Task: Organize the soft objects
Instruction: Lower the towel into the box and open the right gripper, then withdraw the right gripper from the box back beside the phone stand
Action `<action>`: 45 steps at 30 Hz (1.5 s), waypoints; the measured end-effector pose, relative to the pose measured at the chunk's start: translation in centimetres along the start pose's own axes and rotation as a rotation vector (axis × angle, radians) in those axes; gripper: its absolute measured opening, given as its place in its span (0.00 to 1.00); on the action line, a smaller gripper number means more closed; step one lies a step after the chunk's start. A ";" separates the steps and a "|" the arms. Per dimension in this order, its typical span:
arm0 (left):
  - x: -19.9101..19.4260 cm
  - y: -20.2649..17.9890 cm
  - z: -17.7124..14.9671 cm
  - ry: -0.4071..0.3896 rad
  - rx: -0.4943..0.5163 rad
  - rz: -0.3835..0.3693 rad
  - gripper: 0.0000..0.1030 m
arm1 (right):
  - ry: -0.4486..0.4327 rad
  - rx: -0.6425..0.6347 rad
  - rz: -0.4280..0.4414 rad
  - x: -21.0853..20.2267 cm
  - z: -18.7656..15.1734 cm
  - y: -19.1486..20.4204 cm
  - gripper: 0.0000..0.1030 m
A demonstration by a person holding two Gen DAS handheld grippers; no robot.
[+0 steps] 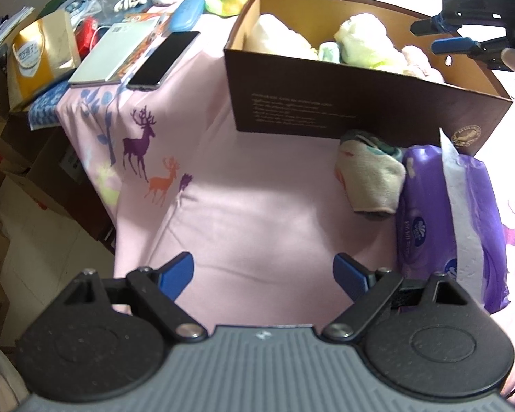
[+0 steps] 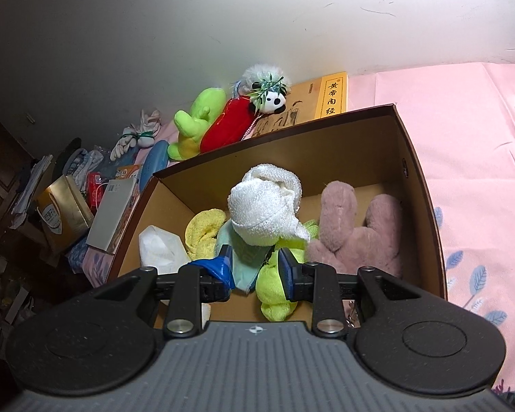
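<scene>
Status of grippers first. Your left gripper [image 1: 262, 276] hangs low over the pink deer-print bed sheet [image 1: 243, 213] with its blue pads spread wide and nothing between them. Your right gripper [image 2: 254, 267] is poised above the open brown cardboard box [image 2: 419, 185]; its jaws stand only narrowly apart, with the lime-green towel [image 2: 274, 292] and a pale teal cloth [image 2: 243, 261] lying in and behind the gap. Whether the pads actually pinch the fabric cannot be told from the wrist view.

Contents of the box: a rolled white terry towel [image 2: 264, 206] on top, a rolled yellow towel [image 2: 202, 230] to its left, a mauve plush toy [image 2: 357, 226] to the right, and a white crinkled tissue pack [image 2: 161, 247] at the near left.

Outstanding item, by my judgement: the folded cream towel bundle [image 1: 370, 178] lying on the sheet just in front of the box and touching the purple plastic tissue pack [image 1: 429, 206] at its right. It should be light, limp and compressible, not fragile. Take it across the thick folded middle, not a loose edge, or it will unroll and trail. Expect the plastic pack to be slippery alongside it.
</scene>
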State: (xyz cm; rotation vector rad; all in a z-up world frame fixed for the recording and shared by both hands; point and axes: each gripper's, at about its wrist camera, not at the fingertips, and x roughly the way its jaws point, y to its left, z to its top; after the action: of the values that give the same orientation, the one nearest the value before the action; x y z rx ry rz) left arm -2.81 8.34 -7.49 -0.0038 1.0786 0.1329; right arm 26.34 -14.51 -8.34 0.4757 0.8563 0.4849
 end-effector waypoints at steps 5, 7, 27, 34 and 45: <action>-0.1 -1.0 0.3 -0.004 0.029 -0.013 0.87 | -0.013 -0.001 0.003 -2.6 -1.8 -0.5 0.11; -0.1 -1.3 0.5 -0.009 0.042 -0.018 0.87 | -0.021 -0.004 -0.001 -3.5 -2.4 -0.7 0.11; -0.4 -4.5 1.6 -0.023 0.144 -0.064 0.87 | -0.151 -0.032 -0.116 -12.0 -9.7 -1.8 0.13; -0.2 -5.5 2.0 -0.025 0.180 -0.068 0.87 | -0.124 0.080 -0.155 -13.1 -13.3 -3.9 0.14; -0.3 -6.1 2.6 -0.035 0.204 -0.068 0.87 | -0.068 0.157 -0.192 -13.5 -16.7 -4.8 0.15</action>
State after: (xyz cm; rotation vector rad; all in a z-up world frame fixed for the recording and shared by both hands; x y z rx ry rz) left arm 0.02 2.47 -6.38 0.1447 1.0516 -0.0387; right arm 6.36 -22.81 -12.54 0.5448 0.8681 0.2247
